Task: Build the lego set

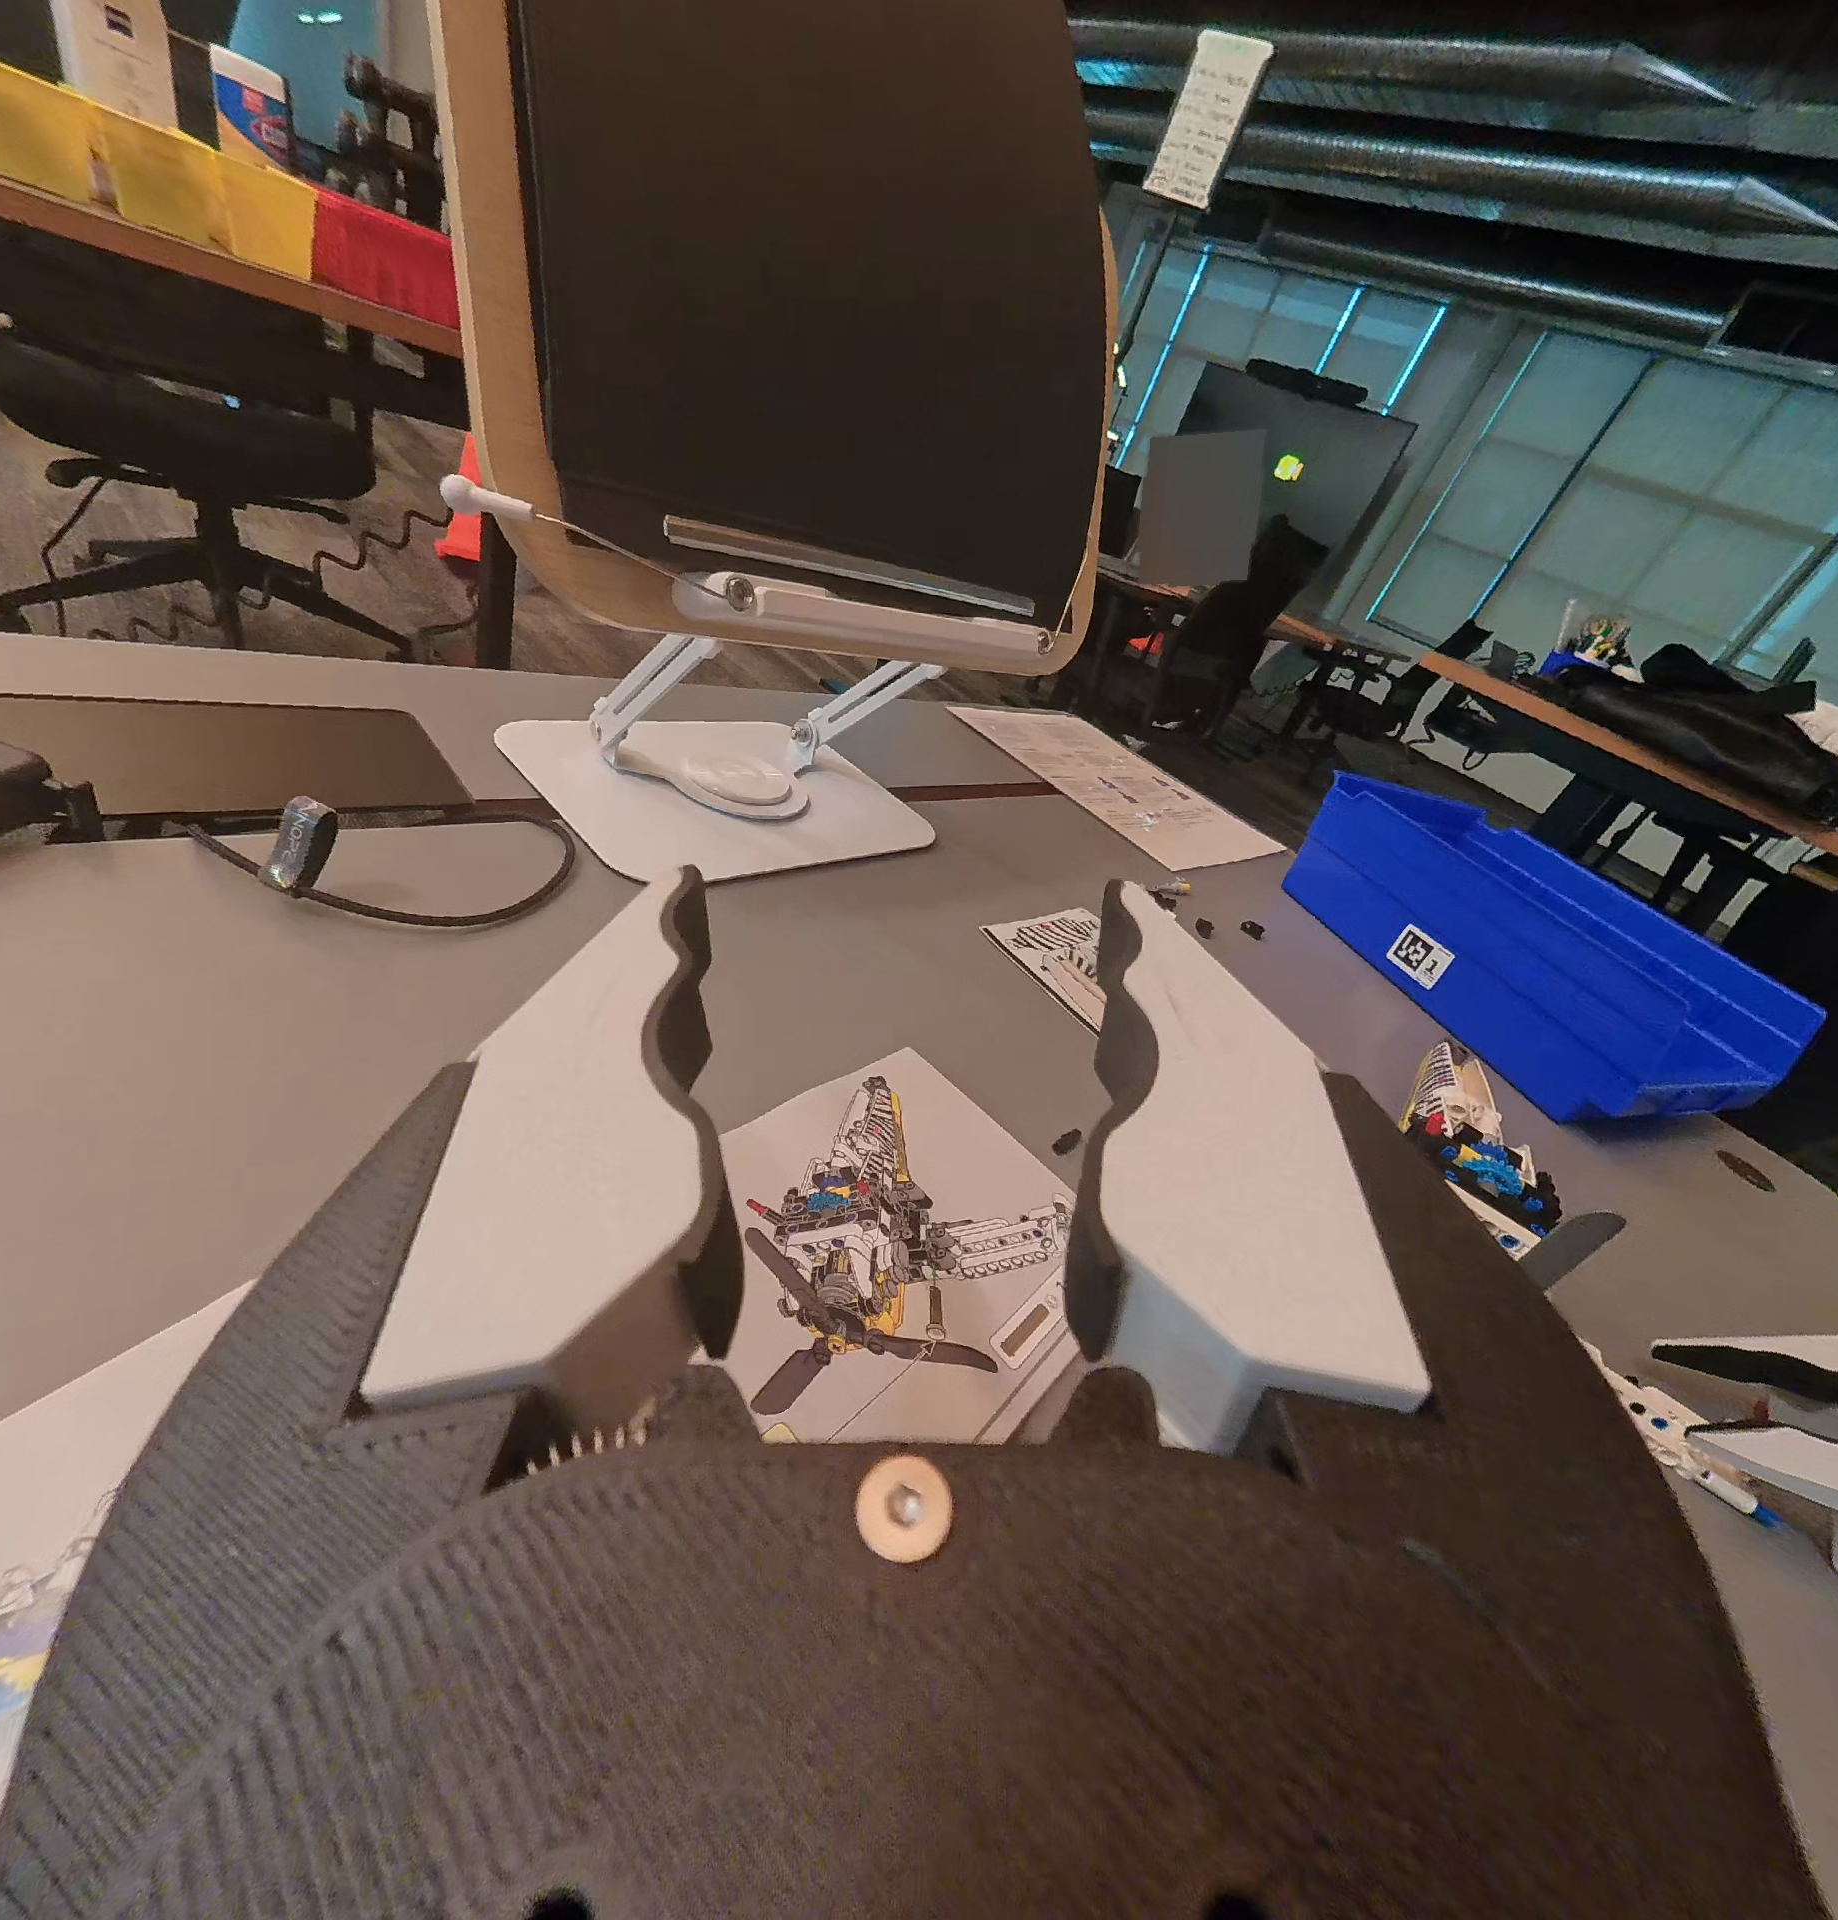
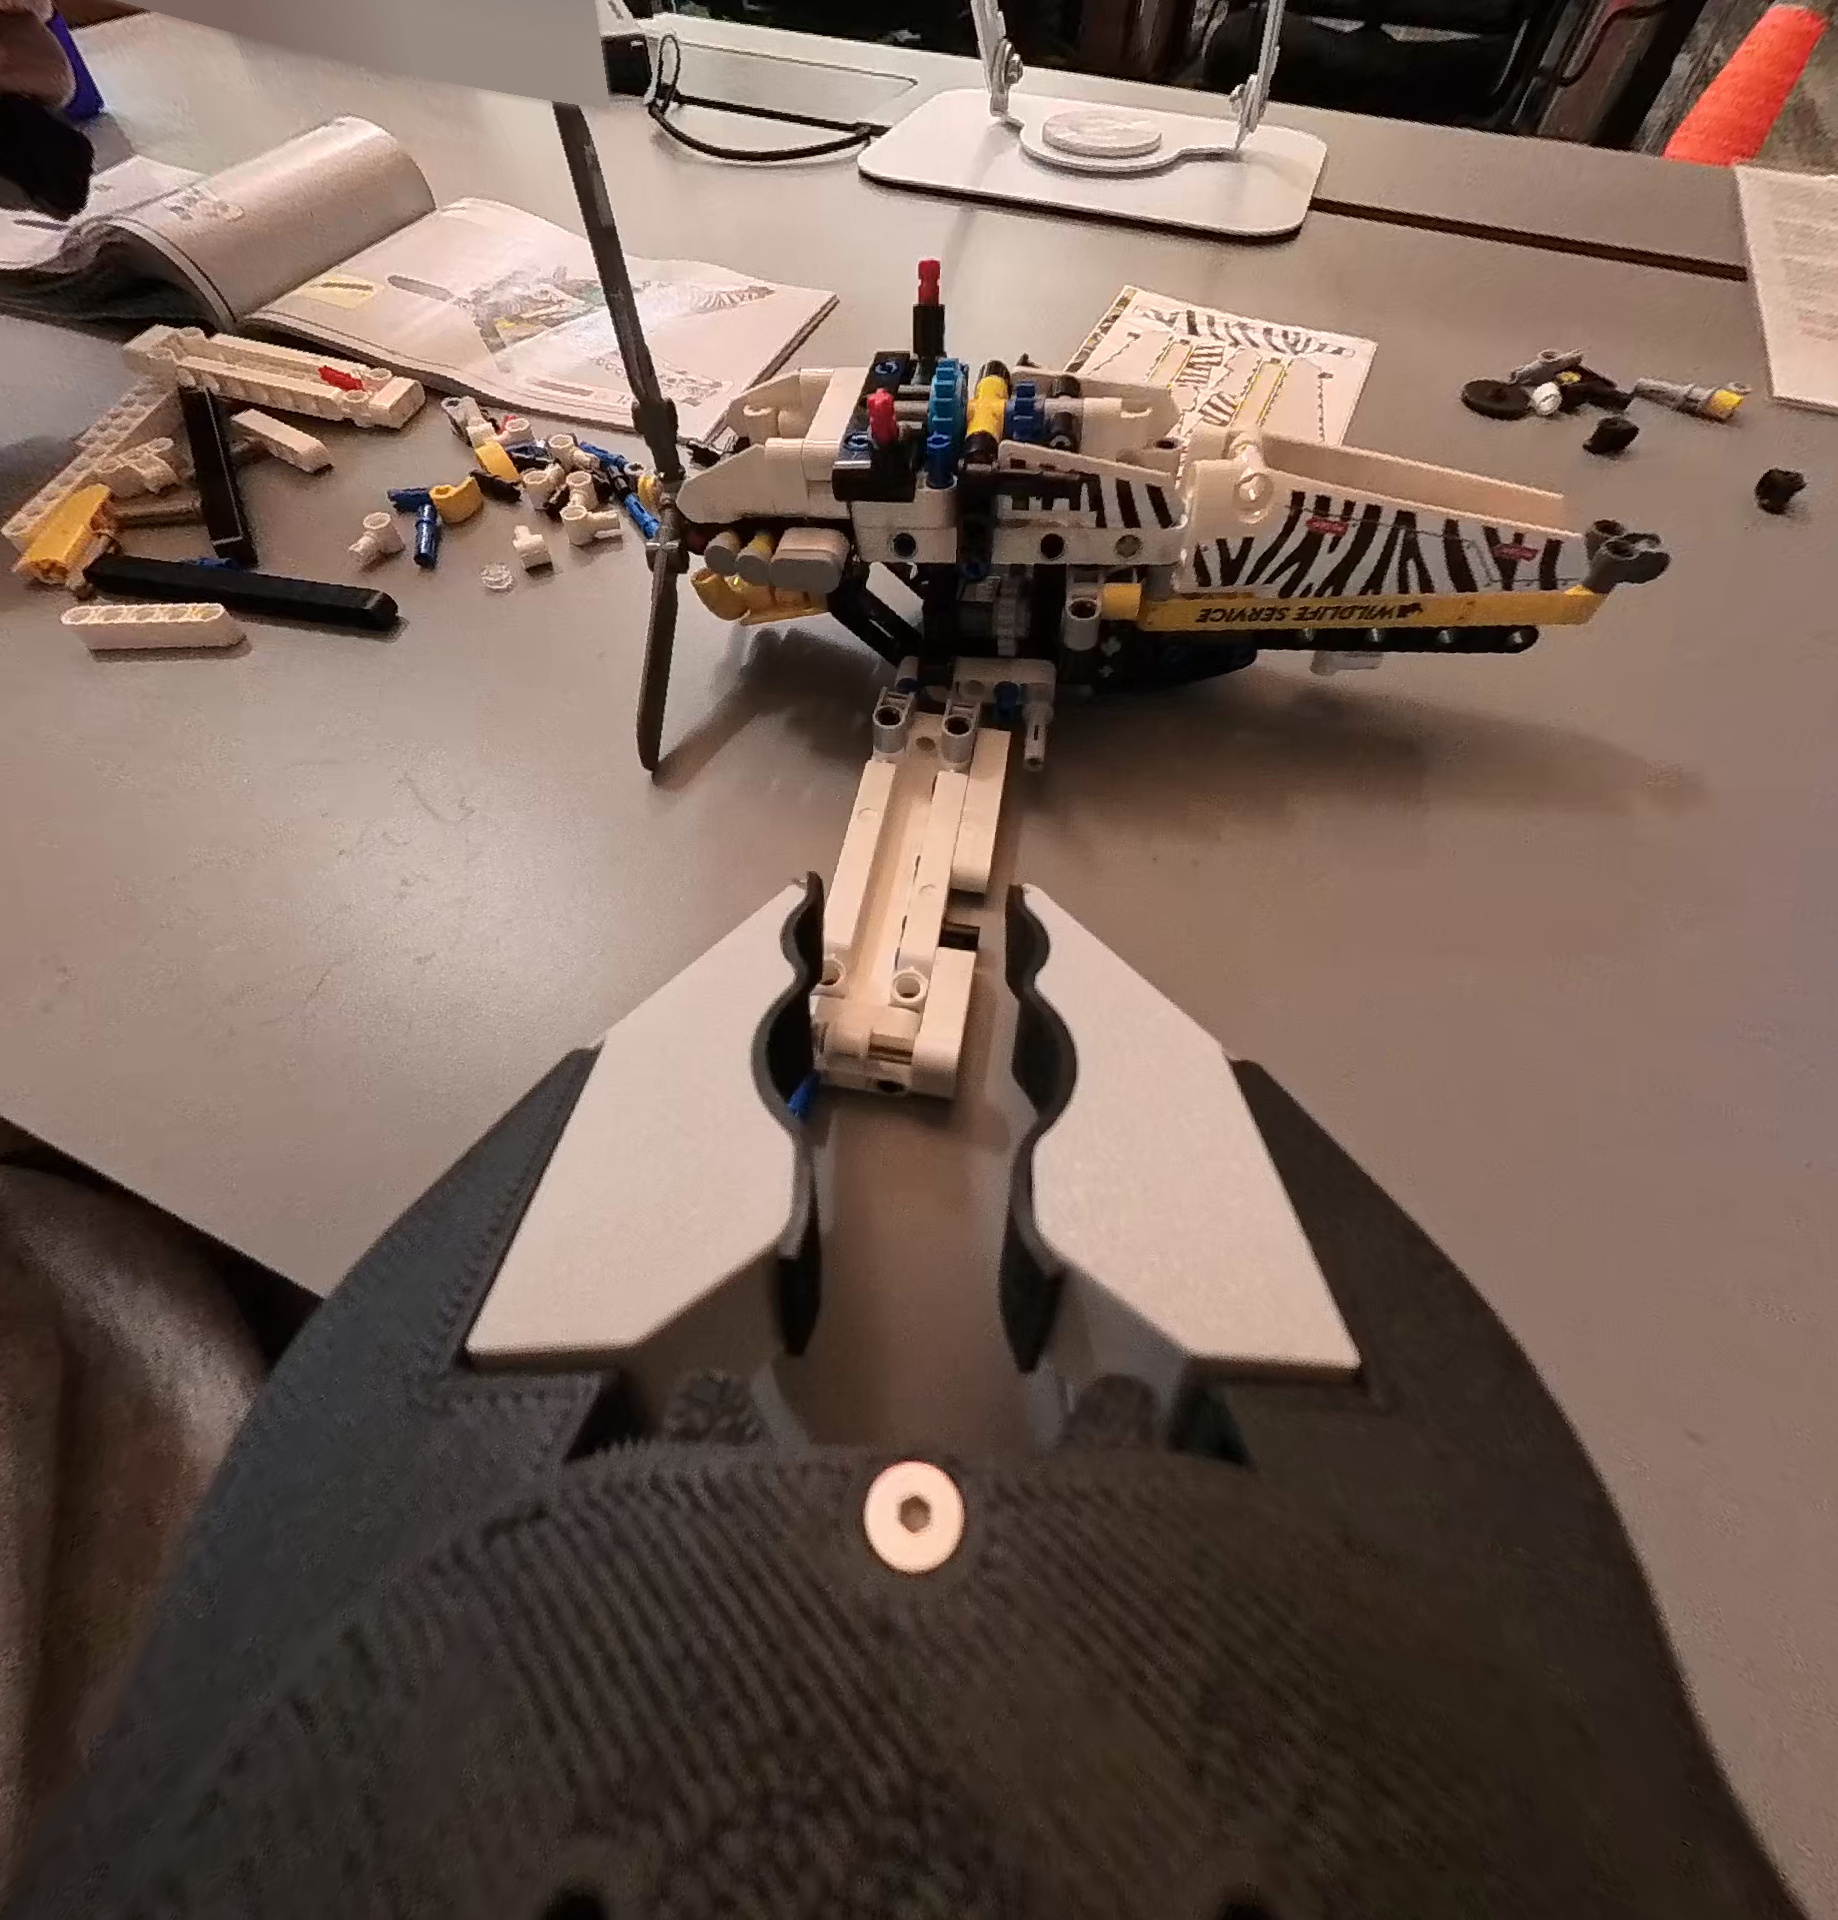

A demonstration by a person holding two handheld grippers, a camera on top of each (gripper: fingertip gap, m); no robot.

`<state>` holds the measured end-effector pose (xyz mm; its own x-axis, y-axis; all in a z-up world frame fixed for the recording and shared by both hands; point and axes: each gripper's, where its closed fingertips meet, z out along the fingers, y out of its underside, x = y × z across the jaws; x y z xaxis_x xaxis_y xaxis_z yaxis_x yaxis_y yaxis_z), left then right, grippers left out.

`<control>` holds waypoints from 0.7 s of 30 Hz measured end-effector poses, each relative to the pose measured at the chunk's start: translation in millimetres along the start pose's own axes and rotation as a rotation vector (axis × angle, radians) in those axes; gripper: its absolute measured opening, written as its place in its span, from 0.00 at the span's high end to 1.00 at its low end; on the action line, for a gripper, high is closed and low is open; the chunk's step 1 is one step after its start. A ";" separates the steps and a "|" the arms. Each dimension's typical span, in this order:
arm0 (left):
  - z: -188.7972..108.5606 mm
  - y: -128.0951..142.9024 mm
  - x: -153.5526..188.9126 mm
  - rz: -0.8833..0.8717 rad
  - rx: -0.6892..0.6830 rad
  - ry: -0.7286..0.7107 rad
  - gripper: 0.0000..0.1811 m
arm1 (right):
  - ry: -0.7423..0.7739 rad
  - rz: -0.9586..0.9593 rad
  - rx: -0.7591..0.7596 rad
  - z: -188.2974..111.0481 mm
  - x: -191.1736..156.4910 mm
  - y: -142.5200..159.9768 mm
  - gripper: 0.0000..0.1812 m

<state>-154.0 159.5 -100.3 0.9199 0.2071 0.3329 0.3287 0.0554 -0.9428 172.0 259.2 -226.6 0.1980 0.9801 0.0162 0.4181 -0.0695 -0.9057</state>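
Observation:
The partly built lego plane [image 2: 1050, 520], white with zebra stripes and a yellow belly, lies on the grey table, its dark propeller [image 2: 645, 468] at the left. A white wing beam [image 2: 925, 831] sticks out of it toward me. My right gripper [image 2: 913, 899] is open and its jaws straddle the end of this beam, with a gap on the right side. My left gripper [image 1: 904, 894] is open and empty, held above the open instruction booklet [image 1: 873, 1247]. Part of the plane [image 1: 1476, 1143] shows at the right of the left wrist view.
Loose lego parts [image 2: 271, 468] lie left of the plane beside the booklet [image 2: 479, 281]. A sticker sheet [image 2: 1237, 364] and small dark parts [image 2: 1580, 395] lie behind it. A tablet stand [image 1: 717, 779], a cable [image 1: 375, 873] and a blue bin [image 1: 1549, 956] stand farther back. One gripper's finger ends stand about 35 cm off the other's. The left gripper is farther from the partly built lego plane [image 2: 1050, 520], some 30 cm, than the right, some 8 cm.

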 end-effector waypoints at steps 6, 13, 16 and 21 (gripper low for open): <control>3.2 4.9 4.3 0.022 -0.021 0.003 0.59 | 0.000 0.000 0.000 0.1 0.0 0.2 0.81; 5.5 9.5 6.8 0.034 -0.039 0.006 0.59 | 0.002 0.006 -0.120 3.6 -0.2 8.5 0.80; 5.9 10.6 6.1 0.027 -0.042 0.008 0.59 | 0.022 -0.029 -0.218 4.1 0.8 10.9 0.71; 9.6 17.5 7.6 0.019 -0.067 0.020 0.59 | 0.012 -0.065 -0.233 16.1 -1.8 -6.9 0.70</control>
<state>-143.3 171.4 -114.4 0.9298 0.1880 0.3163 0.3245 -0.0138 -0.9458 154.4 261.0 -227.2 0.1742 0.9817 0.0772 0.6232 -0.0492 -0.7805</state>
